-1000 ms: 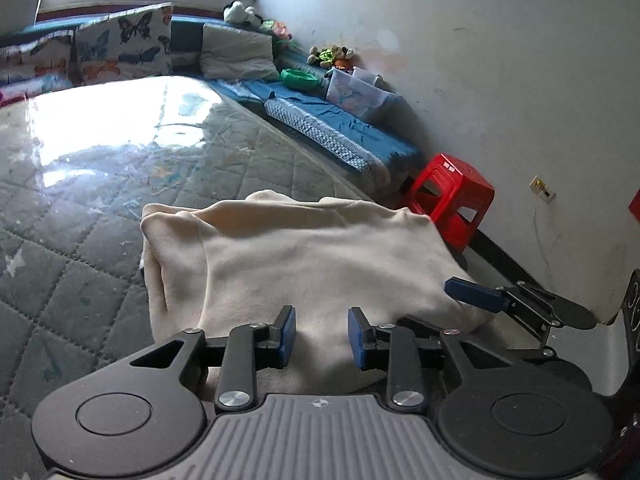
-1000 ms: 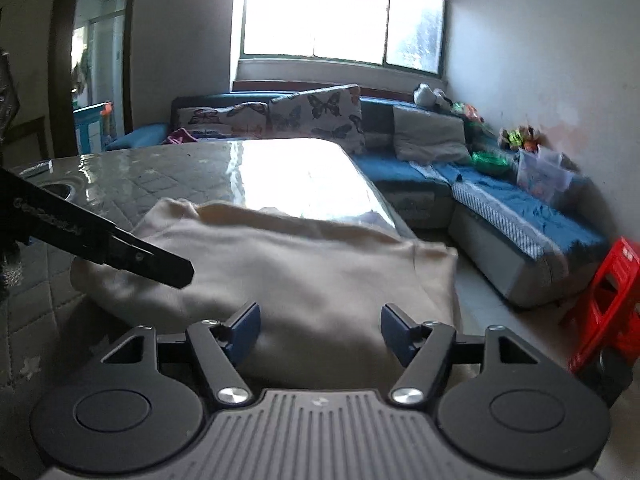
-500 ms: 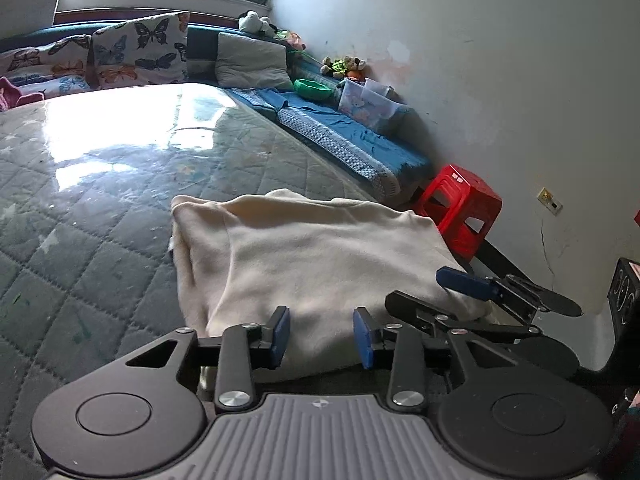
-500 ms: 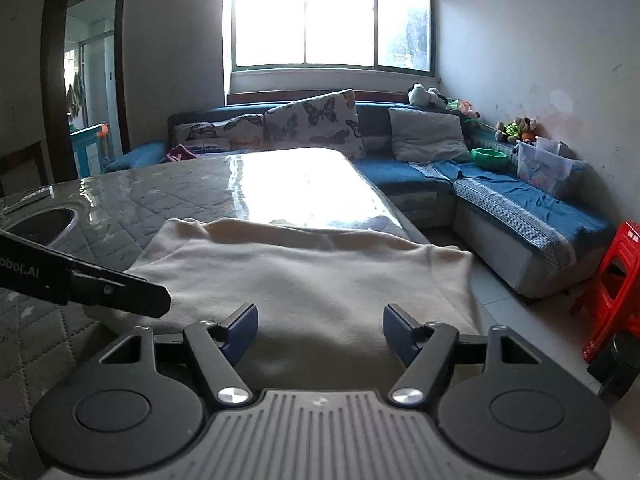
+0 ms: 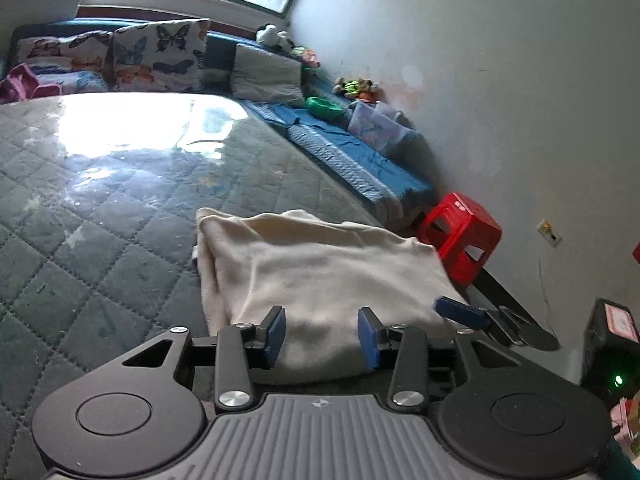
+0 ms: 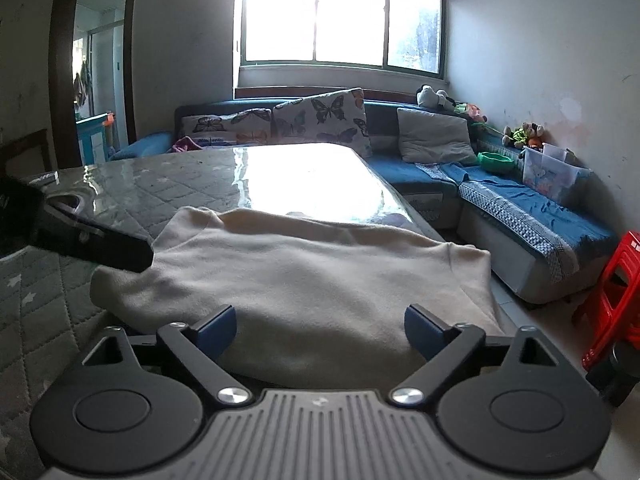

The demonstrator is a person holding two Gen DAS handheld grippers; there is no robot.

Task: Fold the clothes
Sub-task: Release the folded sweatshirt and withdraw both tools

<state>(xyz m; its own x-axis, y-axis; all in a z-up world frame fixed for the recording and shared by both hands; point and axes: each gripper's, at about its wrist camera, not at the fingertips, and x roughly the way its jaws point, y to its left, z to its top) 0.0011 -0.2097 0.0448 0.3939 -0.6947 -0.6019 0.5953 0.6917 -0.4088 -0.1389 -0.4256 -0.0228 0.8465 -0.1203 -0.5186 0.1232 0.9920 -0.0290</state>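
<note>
Left wrist view: your left gripper (image 5: 322,336) and right gripper (image 6: 320,326) both gape empty over the garment (image 5: 320,276), soft, limp fleece; pinch its near hem.

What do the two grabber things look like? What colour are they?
Both look alike. The left gripper and the right gripper each have black arms with silver screws, two round black discs, a grey ribbed plate in the middle, and blue pads on the fingertips. No hands or sleeves show.
</note>
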